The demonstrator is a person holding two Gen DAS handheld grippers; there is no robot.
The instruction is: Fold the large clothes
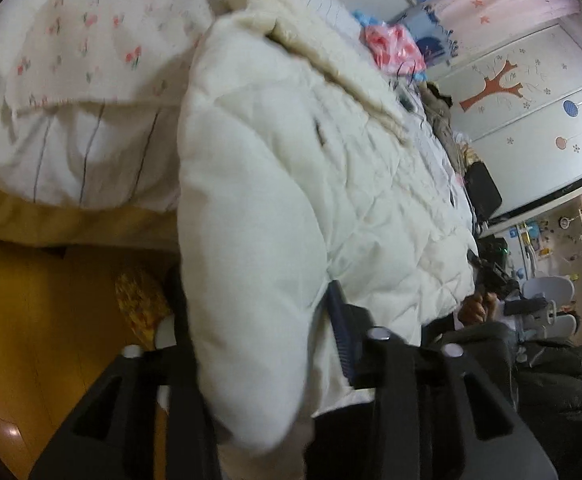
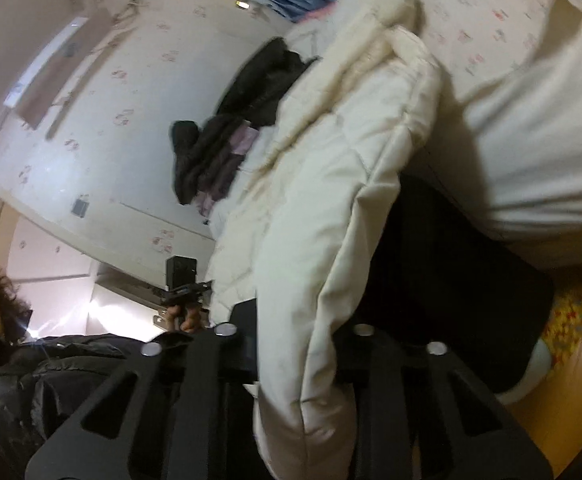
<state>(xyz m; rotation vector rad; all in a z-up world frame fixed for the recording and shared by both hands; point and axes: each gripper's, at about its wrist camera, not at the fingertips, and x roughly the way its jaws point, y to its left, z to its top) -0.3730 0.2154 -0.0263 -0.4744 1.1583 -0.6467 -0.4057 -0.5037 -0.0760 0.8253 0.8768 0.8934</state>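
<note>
A large white quilted coat (image 1: 291, 160) with a cream fur trim (image 1: 331, 52) lies over the edge of the bed. My left gripper (image 1: 259, 340) is shut on a puffy fold of it, a sleeve or side edge, which bulges up between the black fingers. In the right wrist view the same coat (image 2: 323, 160) hangs down from the mattress, and my right gripper (image 2: 299, 344) is shut on another fold of its edge. Each view catches the other gripper beyond the coat, held in a hand: the right gripper (image 1: 491, 276) and the left gripper (image 2: 183, 280).
The bed has a floral sheet (image 1: 91, 40) and a striped duvet (image 1: 71, 160). Dark clothes (image 2: 227, 140) and a pink bag (image 1: 391, 48) lie farther along it. A wardrobe with a tree decal (image 1: 531, 100) stands behind. Below are a wooden floor (image 1: 31, 320) and a yellow slipper (image 1: 139, 308).
</note>
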